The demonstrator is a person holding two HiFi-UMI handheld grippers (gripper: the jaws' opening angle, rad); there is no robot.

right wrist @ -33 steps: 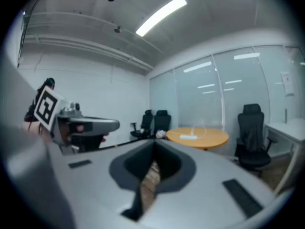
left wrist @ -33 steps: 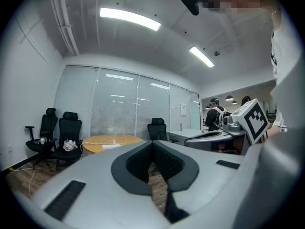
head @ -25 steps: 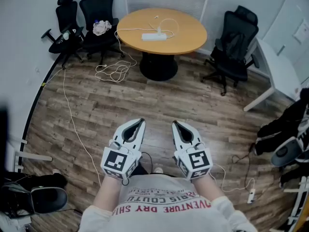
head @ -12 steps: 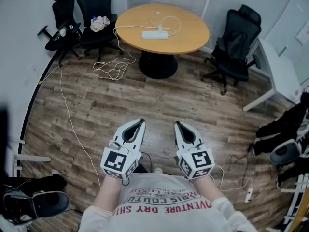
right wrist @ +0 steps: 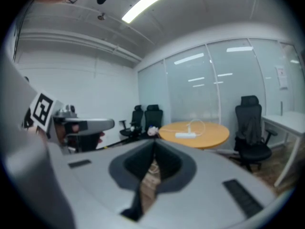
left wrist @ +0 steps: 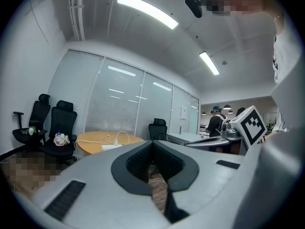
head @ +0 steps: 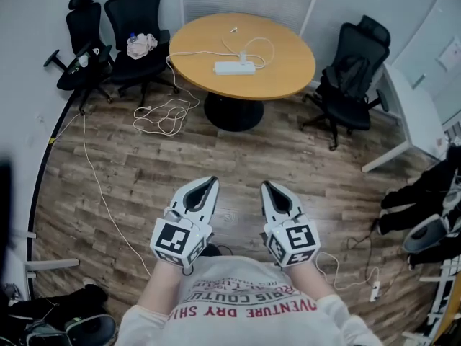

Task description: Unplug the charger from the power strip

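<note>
The power strip [head: 234, 67] lies near the middle of the round orange surface [head: 202, 45] on the far side of the room, well apart from both grippers. A small white charger [head: 243, 58] appears to be plugged into it near its right end (it is too small in the head view to make out its shape). Its white cord [head: 265, 47] loops over the surface behind the strip.

The left gripper [head: 211, 182] and the right gripper [head: 266, 185] are held side by side just in front of the person's shirt [head: 245, 301]. They sit above the wooden floor [head: 288, 150] and both point toward the surface. In the left gripper view the fingers [left wrist: 90, 185] meet at their tips with nothing between them; only a strip of floor shows through the hollow behind the tips. The right gripper's fingers [right wrist: 224, 175] are likewise pressed together and hold nothing.

Two black chairs [head: 137, 16] stand to the left of the surface, one of them with a bundle of cloth [head: 140, 44] on its seat. A third chair [head: 353, 67] stands to the right. A loose white cable [head: 164, 110] lies coiled on the floor beside the left chairs.
</note>
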